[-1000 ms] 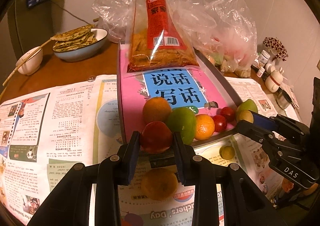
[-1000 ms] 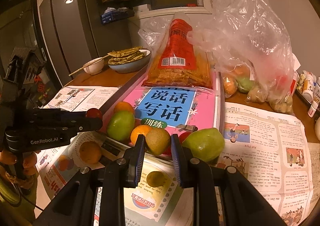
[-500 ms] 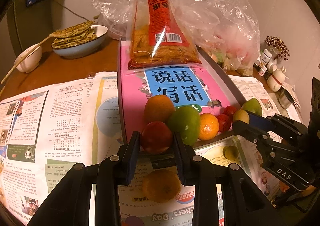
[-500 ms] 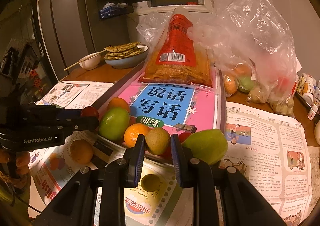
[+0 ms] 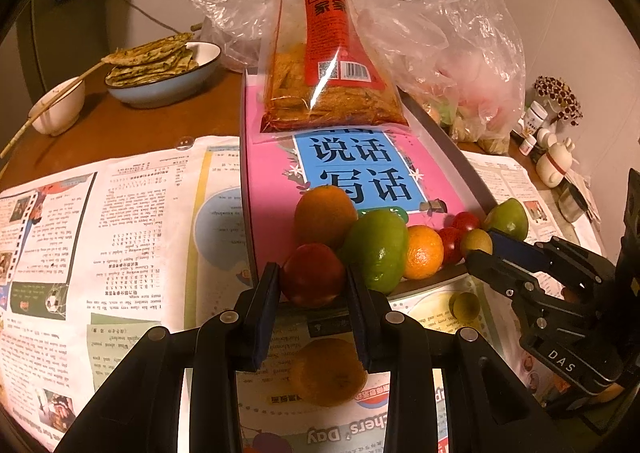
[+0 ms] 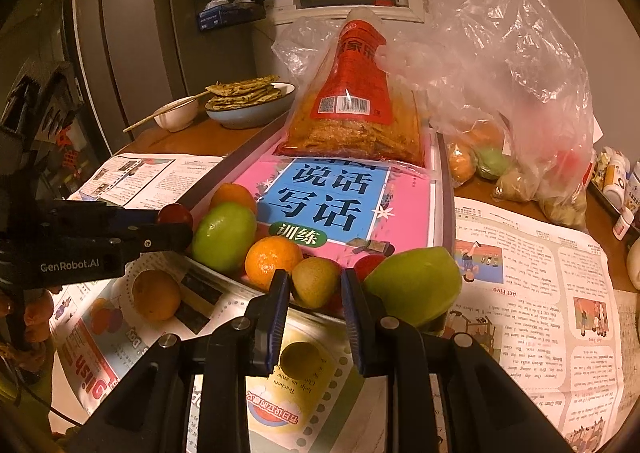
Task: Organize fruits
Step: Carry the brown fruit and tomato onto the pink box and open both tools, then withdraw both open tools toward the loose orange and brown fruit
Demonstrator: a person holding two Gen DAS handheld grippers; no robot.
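Note:
Several fruits lie at the near end of a pink book tray (image 5: 272, 173): an orange (image 5: 325, 209), a green fruit (image 5: 378, 249), a mandarin (image 5: 424, 251) and small red fruits (image 5: 464, 221). My left gripper (image 5: 313, 285) is shut on a red apple (image 5: 313, 273) at the tray's near edge. My right gripper (image 6: 314, 293) is shut on a small brown-yellow fruit (image 6: 316, 281), next to a green fruit (image 6: 416, 285). An orange (image 5: 328, 371) and a small yellow fruit (image 6: 300, 357) lie on the newspaper below.
A bag of snacks (image 5: 328, 65) rests on the tray's far end. Plastic bags with fruit (image 6: 512, 125) stand at the right. A bowl of flatbreads (image 5: 160, 69) and a small bowl with chopsticks (image 5: 60, 105) sit at the back left. Small bottles (image 5: 536, 121) are far right.
Both grippers have edged slightly closer to the tray, still holding their fruits. Nothing was taken or let go.

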